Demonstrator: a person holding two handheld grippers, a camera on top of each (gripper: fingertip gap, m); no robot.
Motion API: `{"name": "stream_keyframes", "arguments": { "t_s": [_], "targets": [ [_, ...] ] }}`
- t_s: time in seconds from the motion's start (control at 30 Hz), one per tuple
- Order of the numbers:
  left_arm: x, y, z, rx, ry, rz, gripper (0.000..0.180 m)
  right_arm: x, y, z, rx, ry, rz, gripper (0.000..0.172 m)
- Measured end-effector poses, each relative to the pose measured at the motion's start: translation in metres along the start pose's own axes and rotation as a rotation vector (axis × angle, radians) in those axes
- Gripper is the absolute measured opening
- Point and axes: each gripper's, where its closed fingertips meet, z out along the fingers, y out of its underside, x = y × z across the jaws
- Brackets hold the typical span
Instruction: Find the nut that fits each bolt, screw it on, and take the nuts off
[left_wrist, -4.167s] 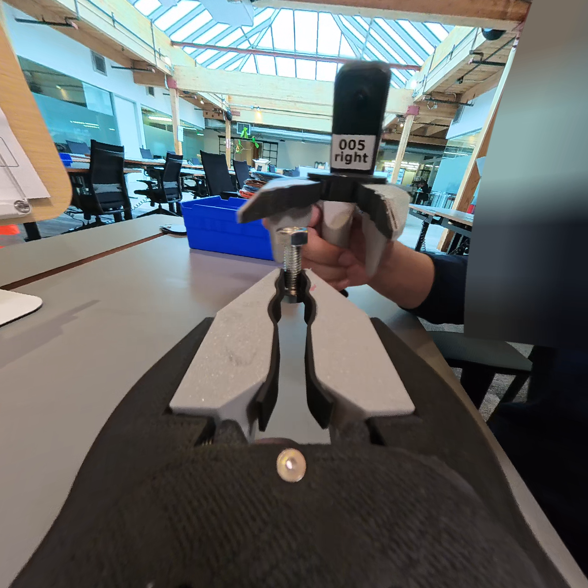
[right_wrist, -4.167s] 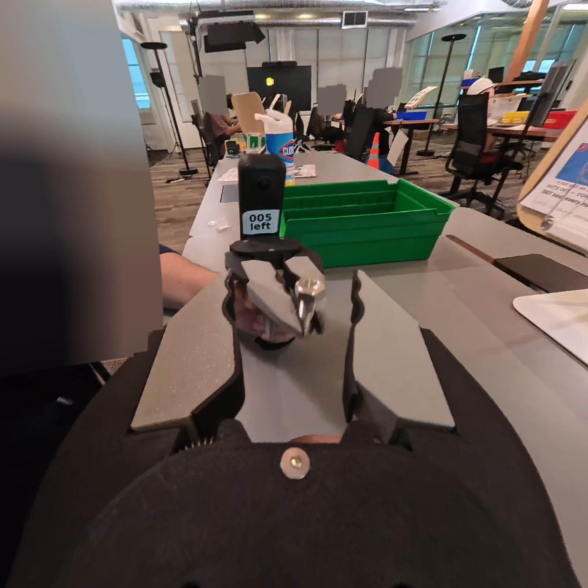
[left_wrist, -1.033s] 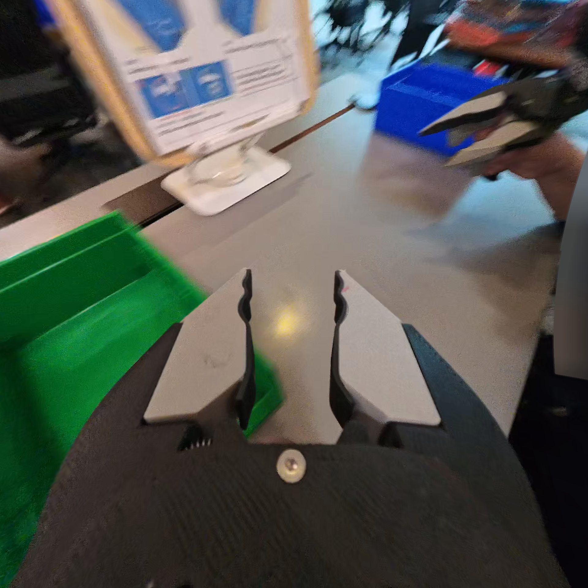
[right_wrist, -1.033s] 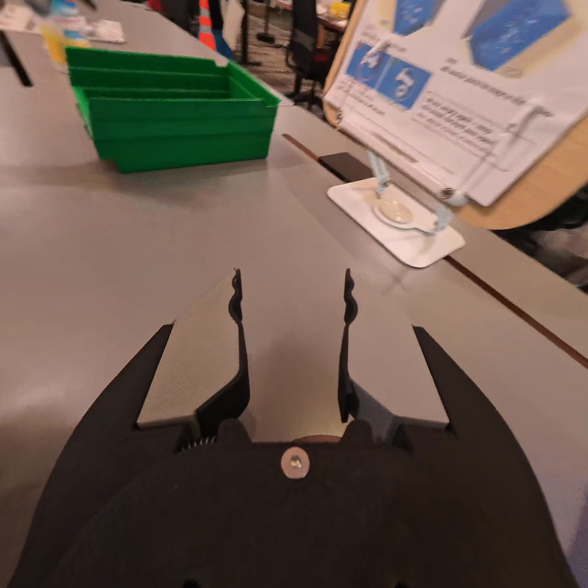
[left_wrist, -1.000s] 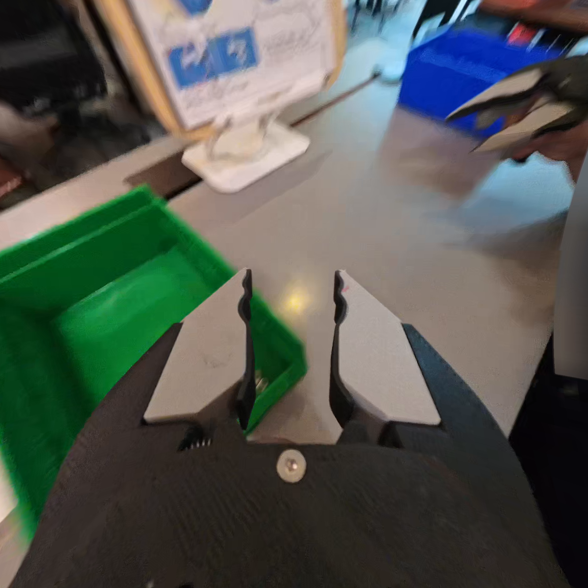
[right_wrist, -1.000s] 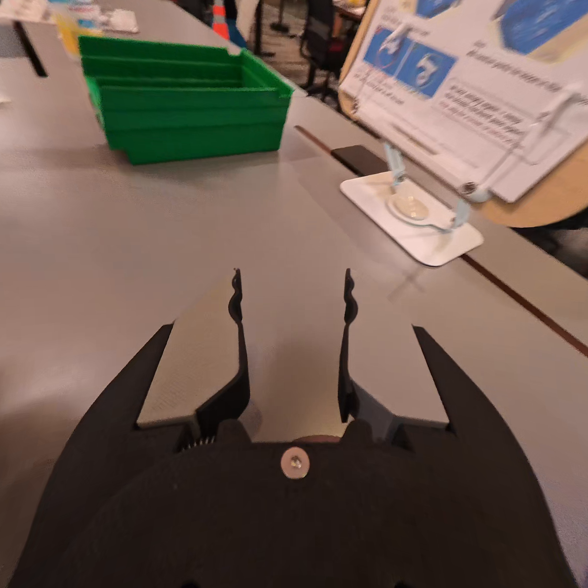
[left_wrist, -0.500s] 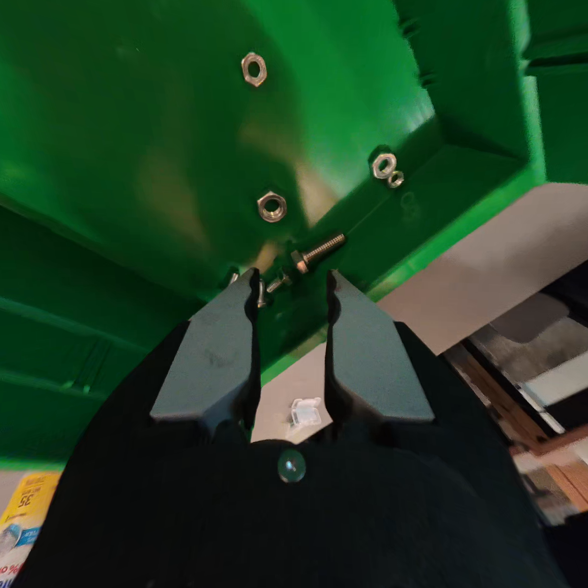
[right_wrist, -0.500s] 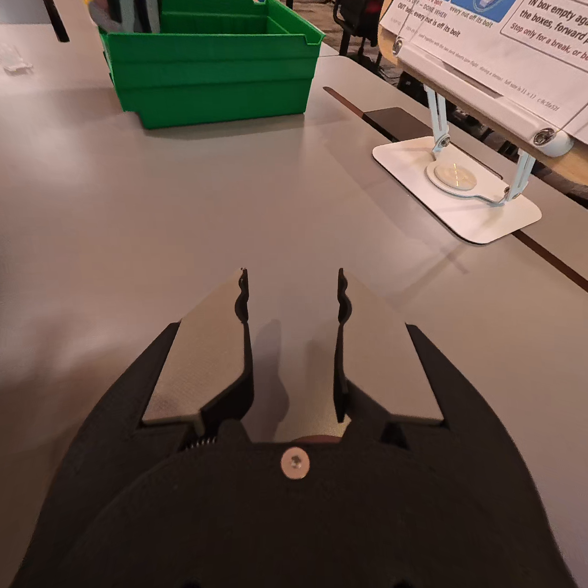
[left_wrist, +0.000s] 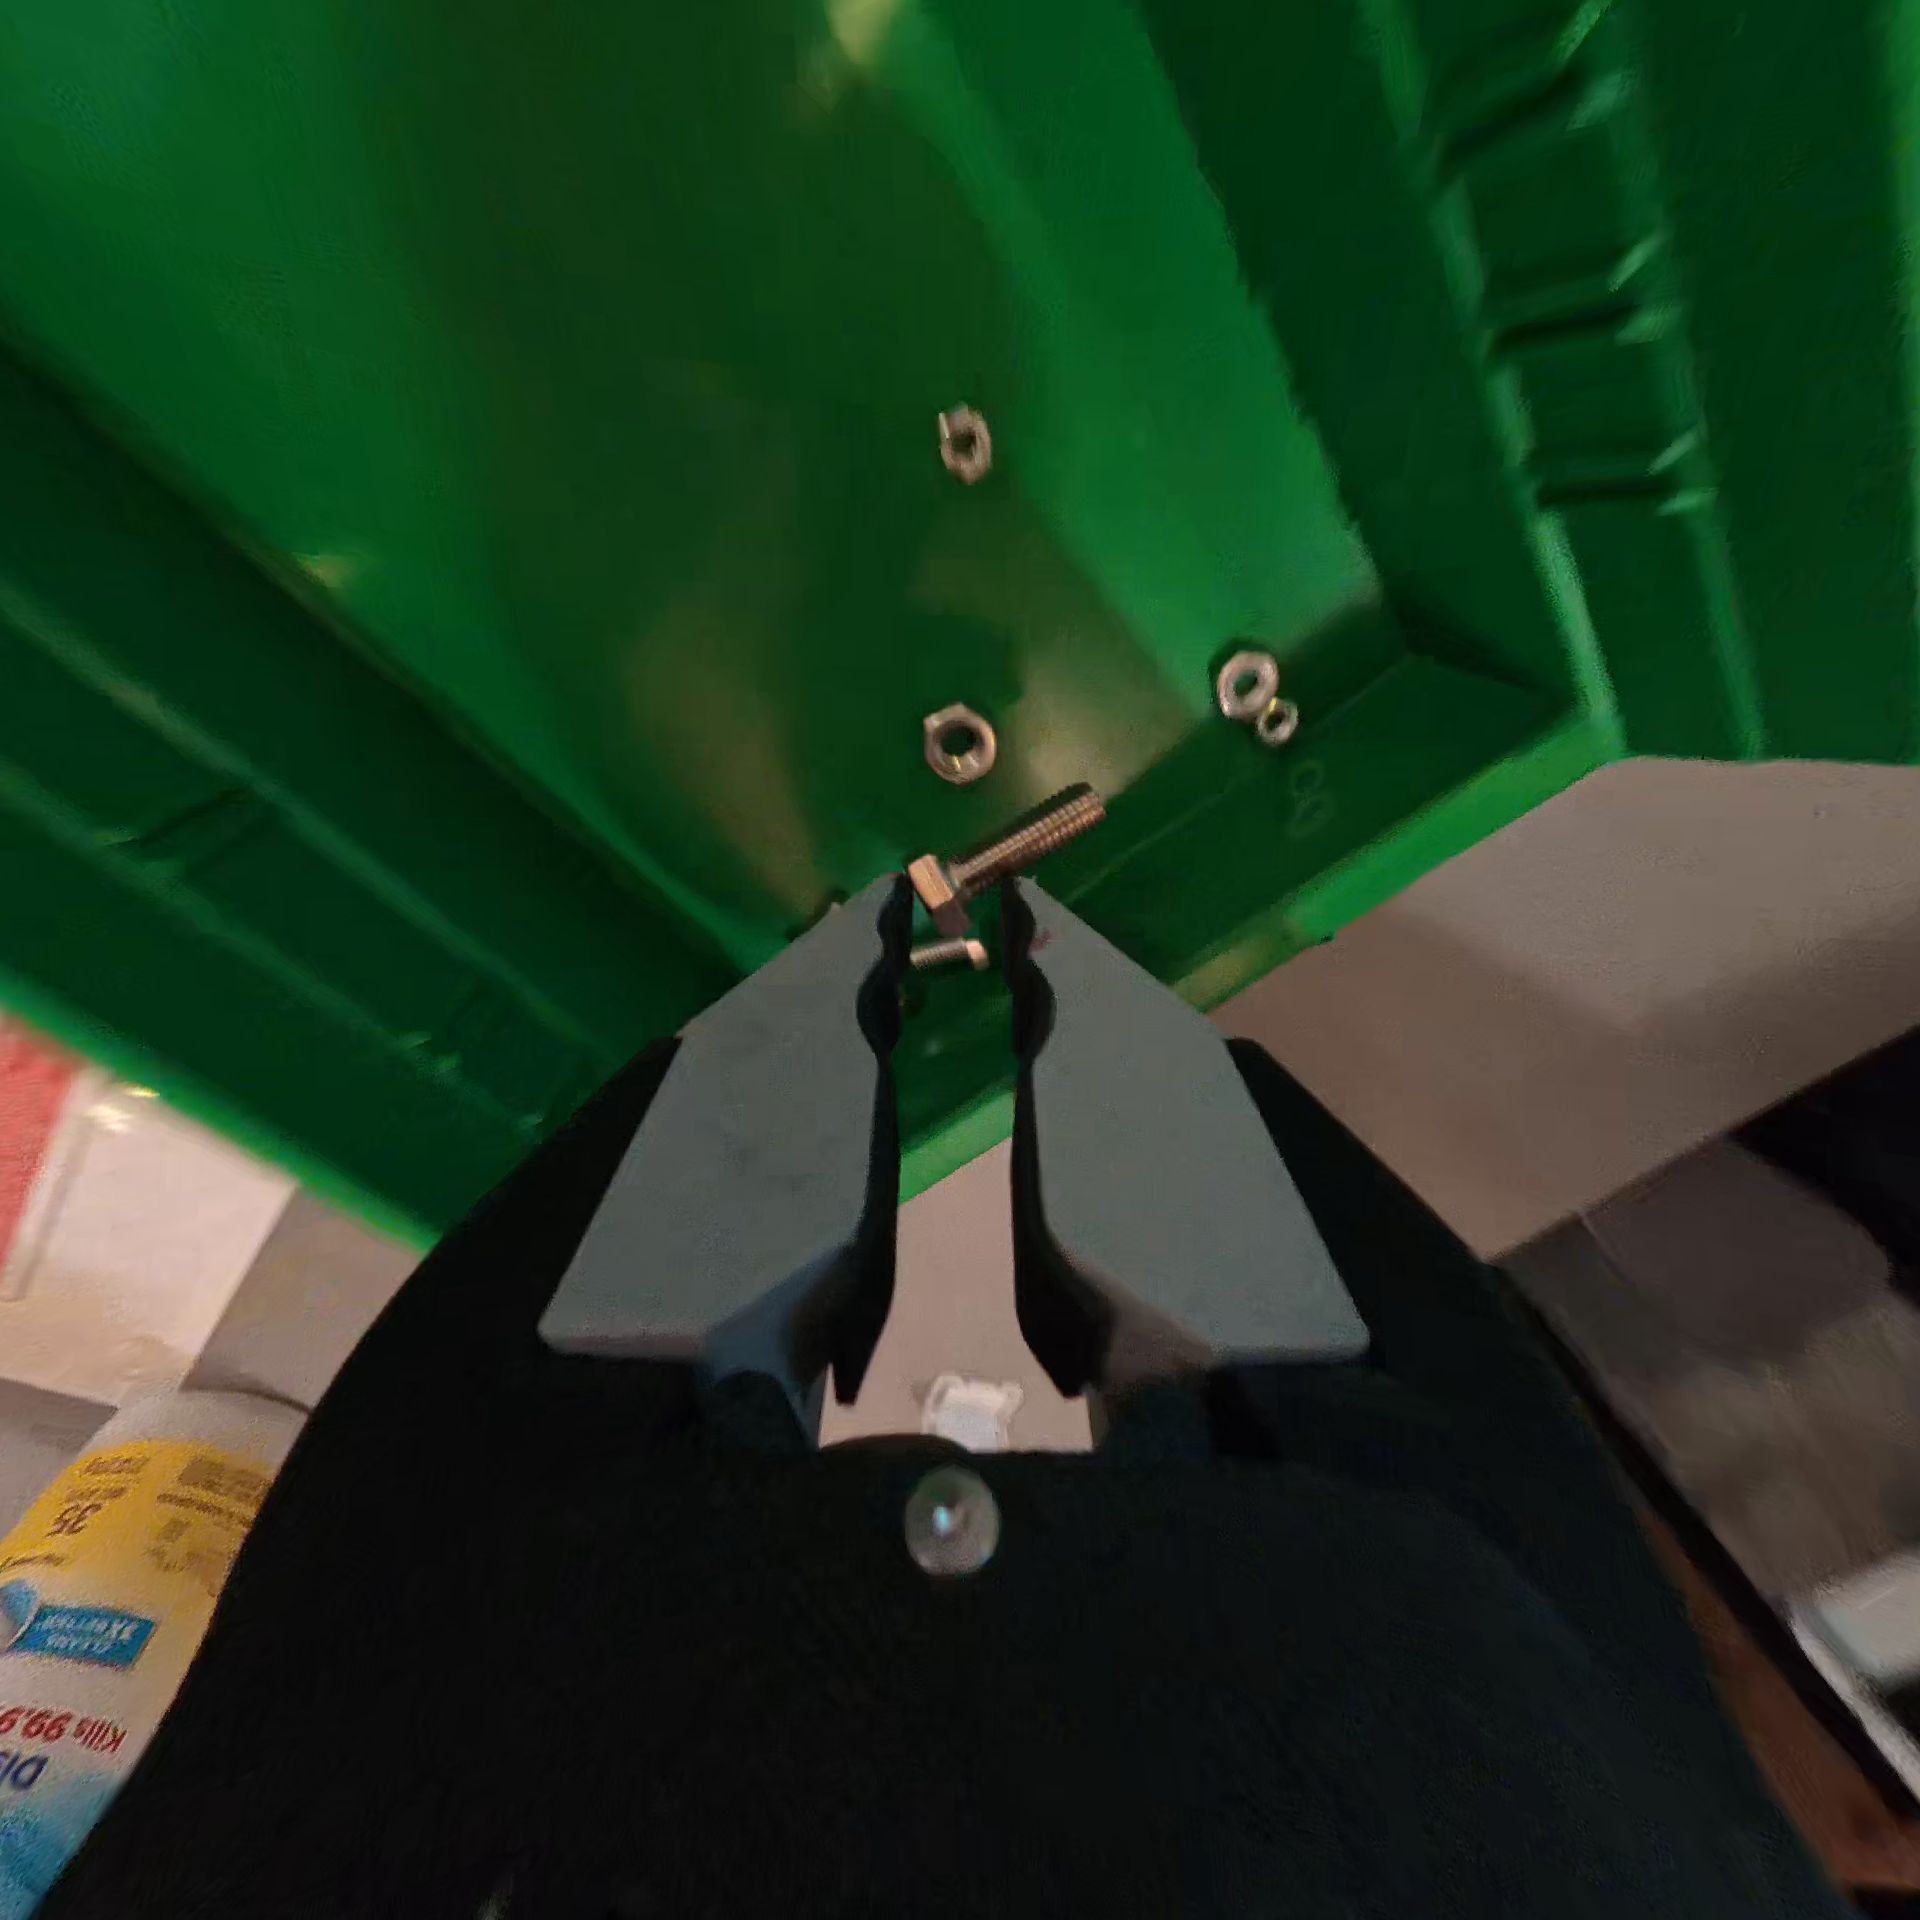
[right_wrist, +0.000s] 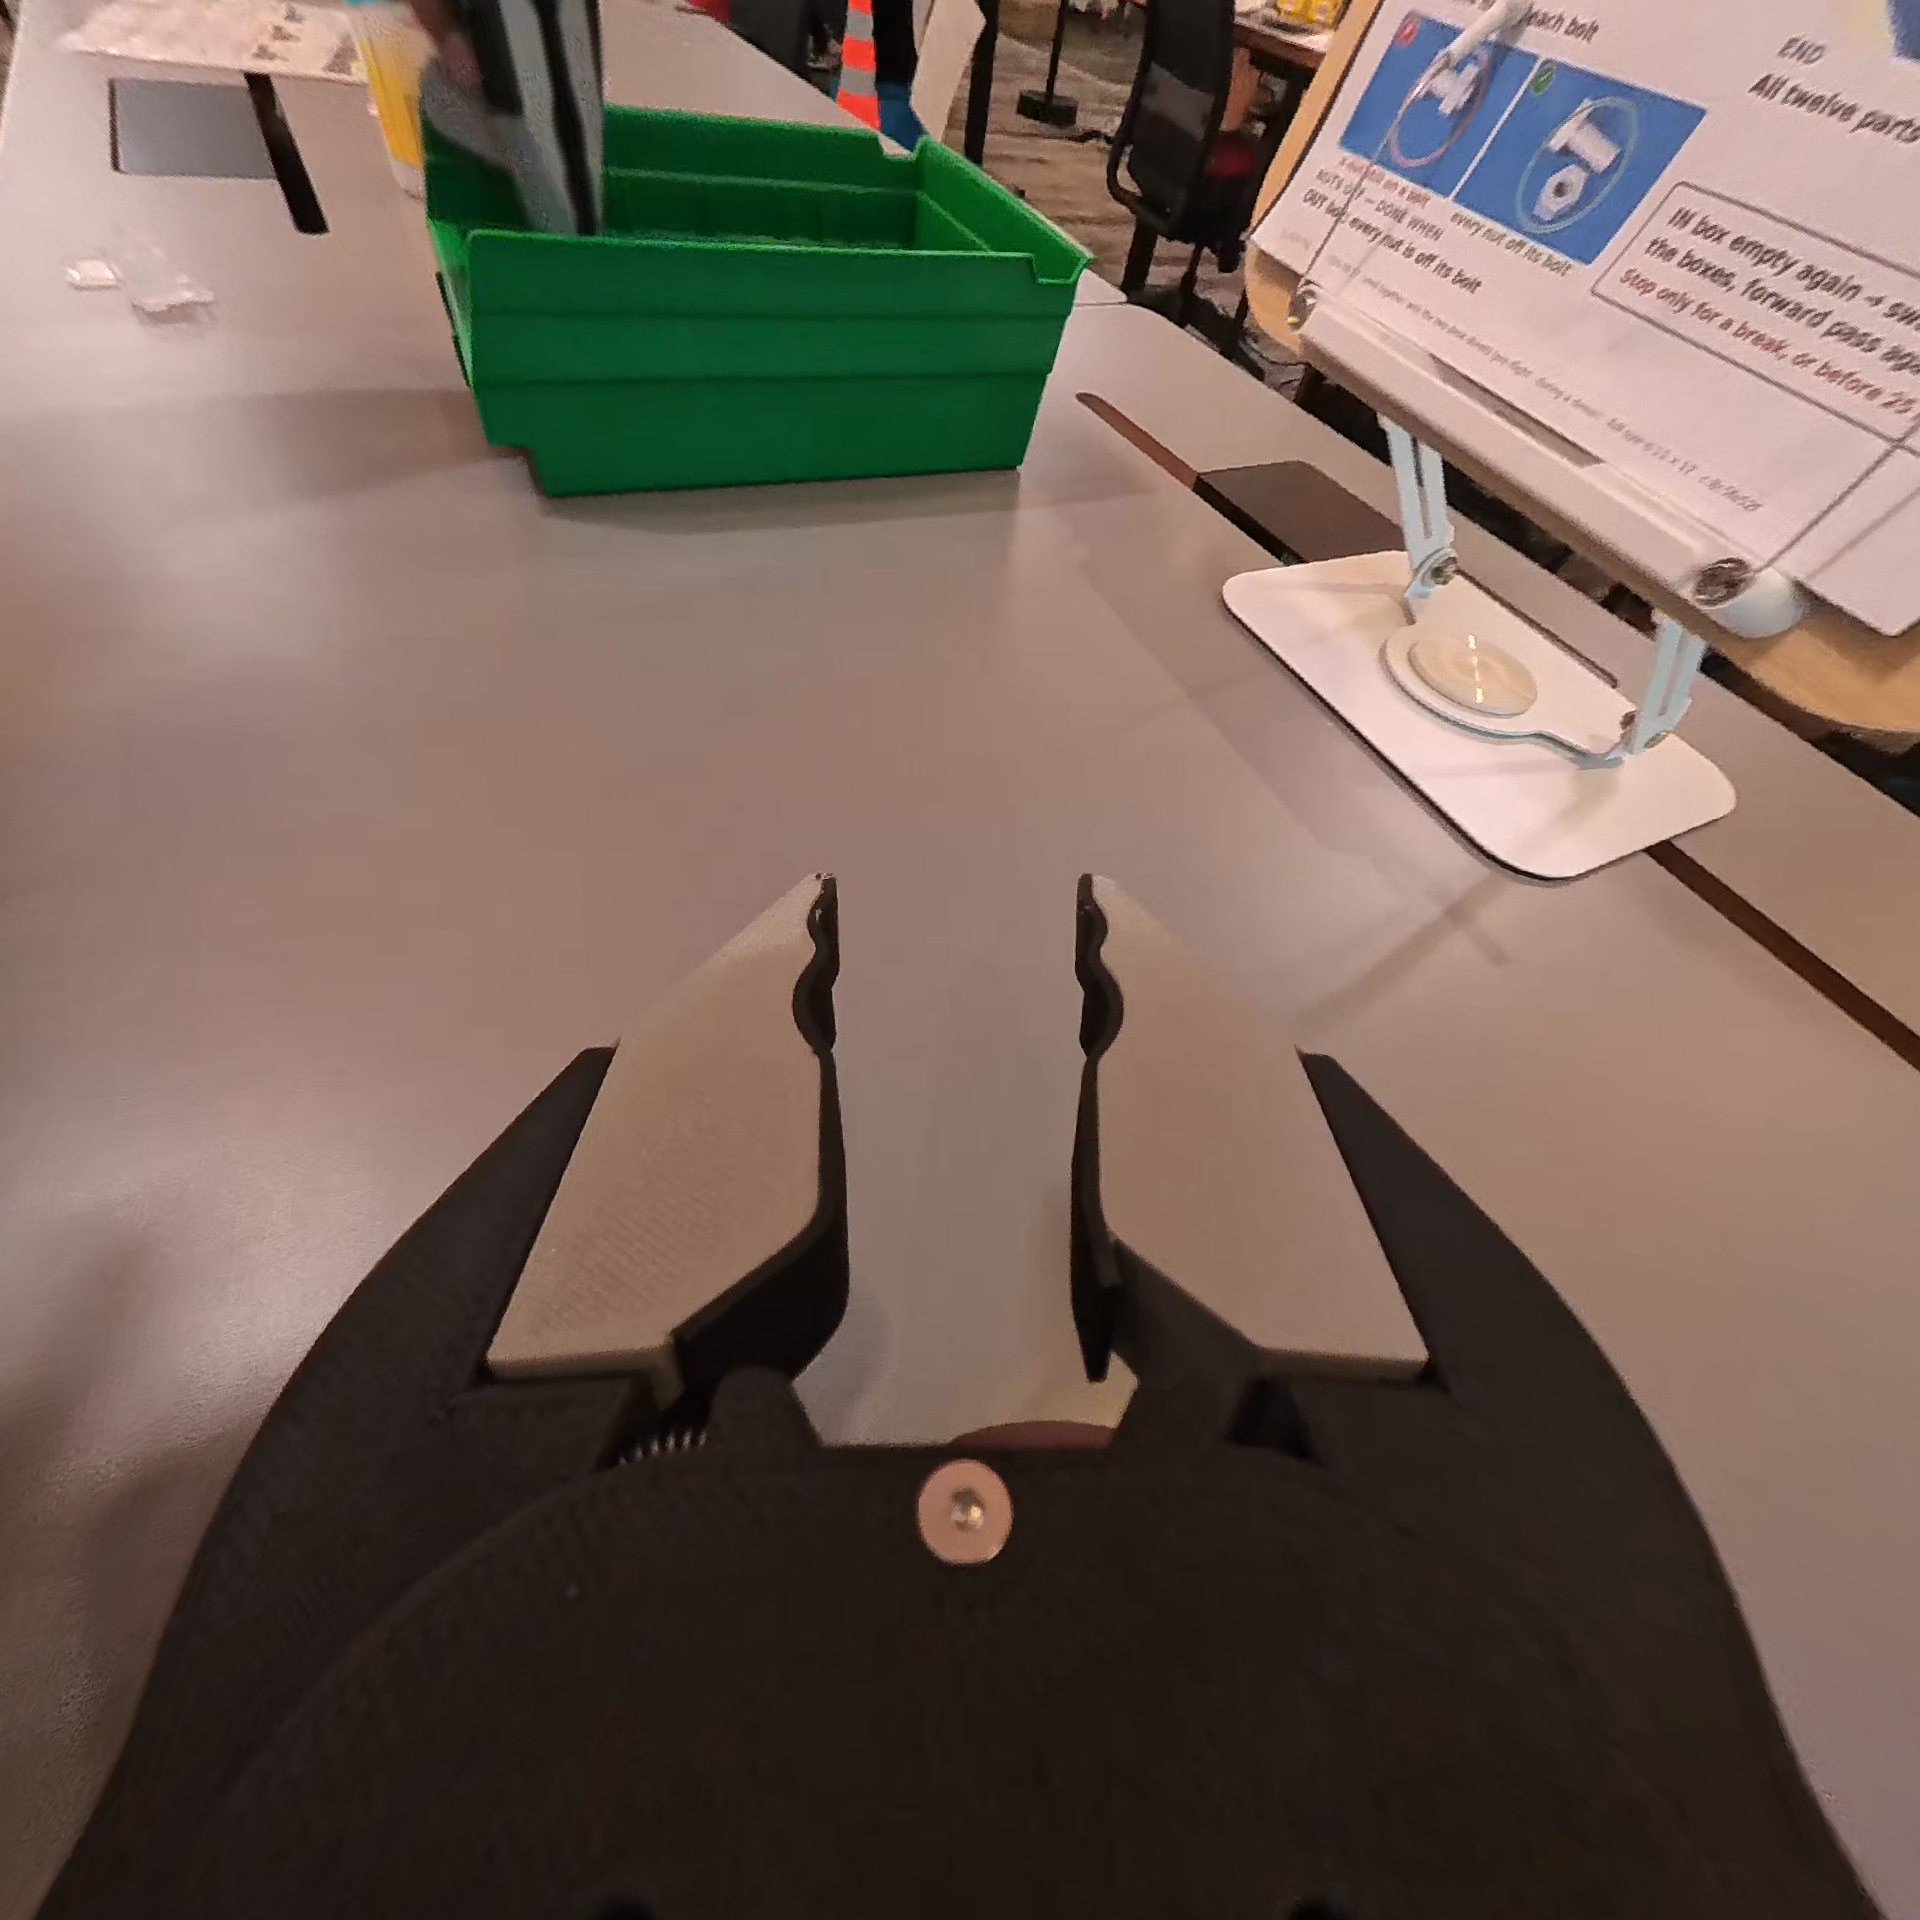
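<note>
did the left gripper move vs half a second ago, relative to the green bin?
Yes. The left gripper has pushed forward over the green bin floor: its fingertips now flank the head of the long bolt, which lay just beyond them before.

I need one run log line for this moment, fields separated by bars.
left gripper: closed around bolt head in green bin | right gripper: open, empty, over table

The left gripper (left_wrist: 951, 894) sits in the middle of its view and points down, tilted. Its jaws are close together and pinch the head of a bolt (left_wrist: 1003, 847) at their tips. The right gripper (right_wrist: 951, 894) sits low in the middle of its view. Its jaws stand apart with nothing between them.
</note>
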Motion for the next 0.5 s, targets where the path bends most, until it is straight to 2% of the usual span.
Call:
{"name": "stream_keyframes", "arguments": {
  "t_s": [0.07, 0.13, 0.23, 0.37, 0.43, 0.5],
  "targets": [
    [0.001, -0.027, -0.029, 0.217, -0.039, 0.004, 0.015, -0.008, 0.0, 0.006, 0.003, -0.038, 0.023, 0.044],
    [0.025, -0.066, -0.065, 0.489, -0.04, 0.034, 0.015, -0.022, -0.008, 0.011, 0.039, -0.091, 0.06, 0.046],
    [0.12, -0.124, -0.099, 0.785, 0.088, 0.214, 0.015, -0.044, -0.04, 0.014, 0.159, -0.146, 0.071, 0.047],
    [0.27, -0.179, -0.091, 0.964, 0.416, 0.446, 0.015, -0.075, -0.089, 0.007, 0.334, -0.219, 0.029, 0.048],
    [0.324, -0.189, -0.079, 0.98, 0.598, 0.497, 0.015, -0.075, -0.101, 0.001, 0.381, -0.17, -0.017, 0.046],
    [0.361, -0.193, -0.07, 0.969, 0.774, 0.503, 0.015, -0.072, -0.102, -0.009, 0.404, -0.106, -0.098, 0.043]
  ]
}}
